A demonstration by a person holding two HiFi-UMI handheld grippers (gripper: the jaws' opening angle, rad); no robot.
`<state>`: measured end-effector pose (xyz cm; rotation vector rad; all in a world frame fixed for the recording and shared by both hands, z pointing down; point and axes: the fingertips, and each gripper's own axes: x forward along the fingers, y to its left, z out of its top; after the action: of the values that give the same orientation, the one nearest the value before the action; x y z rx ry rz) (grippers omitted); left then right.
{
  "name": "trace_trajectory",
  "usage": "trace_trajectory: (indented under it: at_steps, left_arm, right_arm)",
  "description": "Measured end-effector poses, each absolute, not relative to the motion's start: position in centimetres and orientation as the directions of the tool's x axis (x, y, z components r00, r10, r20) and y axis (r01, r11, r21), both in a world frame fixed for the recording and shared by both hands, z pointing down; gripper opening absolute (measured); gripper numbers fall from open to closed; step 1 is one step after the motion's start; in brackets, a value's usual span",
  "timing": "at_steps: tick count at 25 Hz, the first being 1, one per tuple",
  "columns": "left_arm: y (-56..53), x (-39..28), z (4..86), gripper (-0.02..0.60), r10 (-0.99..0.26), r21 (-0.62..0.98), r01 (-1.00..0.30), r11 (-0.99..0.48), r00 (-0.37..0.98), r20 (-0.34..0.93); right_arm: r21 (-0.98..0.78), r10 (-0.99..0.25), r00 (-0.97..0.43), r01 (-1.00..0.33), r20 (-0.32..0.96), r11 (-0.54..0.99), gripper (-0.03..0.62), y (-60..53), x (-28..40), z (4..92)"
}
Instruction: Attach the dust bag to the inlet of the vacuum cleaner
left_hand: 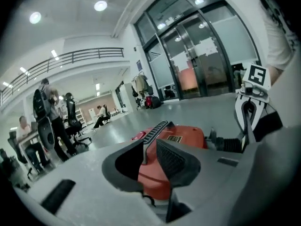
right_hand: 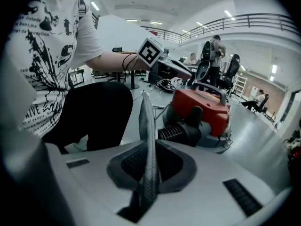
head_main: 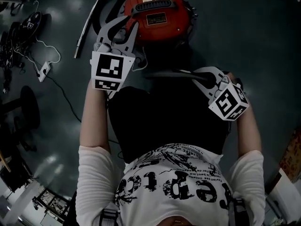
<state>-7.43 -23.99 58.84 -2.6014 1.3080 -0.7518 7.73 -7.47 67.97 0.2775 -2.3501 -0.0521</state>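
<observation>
The person crouches over the grey floor (head_main: 256,41), both bare forearms stretched forward and down from white sleeves towards a red vacuum cleaner (head_main: 157,8) that sits on the floor just ahead. The left forearm (head_main: 91,119) runs straight out, and its left hand-held gripper (head_main: 123,26) points at the near side of the vacuum cleaner's body, angled slightly downward, marker cube facing up. In the left gripper view the jaws stand narrowly apart with nothing between them; only the red shell shows through the gap. The right forearm (head_main: 249,131) comes in from the other side, and the right hand-held gripper (head_main: 195,76) is turned inward across the person's front, pointing more steeply down. Its jaws are pinched on the dust bag (right_hand: 148,140), a thin grey woven sheet seen edge-on that rises upright out of the grip. The bag hangs in the air short of the vacuum cleaner, near the black ribbed hose (right_hand: 178,133) at the machine's front and not touching it.
</observation>
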Motion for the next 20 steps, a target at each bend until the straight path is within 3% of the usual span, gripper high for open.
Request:
trace_trajectory:
  at_steps: [4, 9, 15, 20]
  left_arm:
    - [-25.6, -6.6, 59.8, 0.136, -0.762, -0.403, -0.648, -0.646, 0.520, 0.385]
    - [-27.7, -5.0, 61.2, 0.151, -0.742, -0.422, -0.610, -0.670, 0.532, 0.408]
    - [-30.0, -3.8, 63.6, 0.166, -0.655, -0.515, -0.407, -0.754, 0.530, 0.539]
    - [-30.6, -2.6, 63.5, 0.166, -0.619, -0.477, -0.401, -0.782, 0.581, 0.529]
  right_arm:
    - [0.088, -0.204, -0.682, -0.202, 0.702, 0.976, 0.025, -7.9, 8.0, 69.6]
    - [0.069, -0.188, -0.696, -0.195, 0.693, 0.978, 0.025, -8.2, 7.8, 70.0]
    - [0.060, -0.154, -0.702, -0.156, 0.696, 0.986, 0.025, -8.3, 7.6, 70.0]
    - [0.100, -0.205, -0.699, -0.189, 0.685, 0.977, 0.025, -8.8, 8.0, 70.0]
